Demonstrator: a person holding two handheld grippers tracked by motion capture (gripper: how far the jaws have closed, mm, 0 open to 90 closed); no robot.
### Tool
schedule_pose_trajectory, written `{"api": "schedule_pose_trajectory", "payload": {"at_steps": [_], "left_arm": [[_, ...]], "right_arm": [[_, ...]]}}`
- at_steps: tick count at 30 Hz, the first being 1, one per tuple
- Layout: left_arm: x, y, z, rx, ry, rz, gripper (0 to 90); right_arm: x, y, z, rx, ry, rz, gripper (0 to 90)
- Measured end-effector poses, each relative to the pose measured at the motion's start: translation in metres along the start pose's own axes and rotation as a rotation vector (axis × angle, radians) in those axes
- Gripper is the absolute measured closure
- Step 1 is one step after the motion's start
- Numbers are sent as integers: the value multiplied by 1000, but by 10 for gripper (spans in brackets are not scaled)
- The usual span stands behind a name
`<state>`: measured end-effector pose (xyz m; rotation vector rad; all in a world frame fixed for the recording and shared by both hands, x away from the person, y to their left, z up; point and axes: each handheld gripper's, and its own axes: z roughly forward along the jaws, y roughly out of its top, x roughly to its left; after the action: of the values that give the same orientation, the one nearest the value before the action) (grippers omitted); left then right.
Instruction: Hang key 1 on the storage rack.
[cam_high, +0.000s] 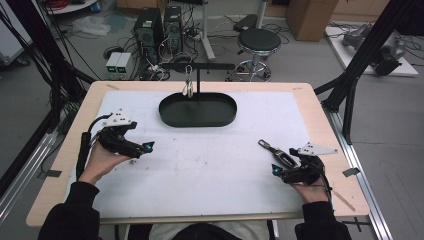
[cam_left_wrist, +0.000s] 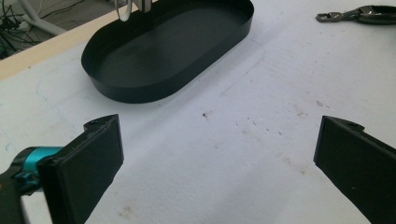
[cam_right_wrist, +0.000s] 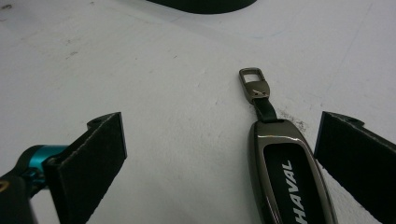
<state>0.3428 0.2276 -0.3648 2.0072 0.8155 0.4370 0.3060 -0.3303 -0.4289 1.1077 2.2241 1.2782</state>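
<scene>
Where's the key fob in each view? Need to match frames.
High view: key fob lower right on the white mat, just ahead of the right gripper.
Left gripper view: top right corner.
Right gripper view: bottom centre-right, between the jaws.
Shared landmark: black oval tray.

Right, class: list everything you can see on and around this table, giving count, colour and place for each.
Key fob: one, dark metallic with a clip, on the white sheet, between the right tongs' open jaws.
Tray: one, black, oval, far centre of the table.
Stand: one, black, behind the tray, a silver clip hanging from it.
Sheet: one, white, covering the table.
Table: one, light wood.
Stool: one, black, on the floor beyond.
Left tongs: black, open.
Right tongs: black, open.
</scene>
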Motion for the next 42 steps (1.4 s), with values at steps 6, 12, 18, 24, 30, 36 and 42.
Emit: {"api": "schedule_pose_trajectory", "payload": {"at_steps": [6,12,18,24,30,36,42], "left_arm": [[-6,-9,-3,2,5,6,19],[-8,-14,-7,-10,6,7,19],[-9,-24,-10,-11,11,6,19],[-9,-38,-15,-21,24,-9,19],[-13,-54,-19,-43,23,-29,19],[-16,-71,-20,-31,26,-51,19],[-19,-81,-29,-57,41,-68,19]], "right_arm": [[0,0,0,4,1,-3,15],[0,0,1,7,-2,-5,15],[0,0,1,8,-2,-3,15],[0,0,1,8,1,-5,15],[0,0,2,15,-2,-2,15],[0,0,3,21,0,1,15],[-2,2,3,25,-11,2,15]]}}
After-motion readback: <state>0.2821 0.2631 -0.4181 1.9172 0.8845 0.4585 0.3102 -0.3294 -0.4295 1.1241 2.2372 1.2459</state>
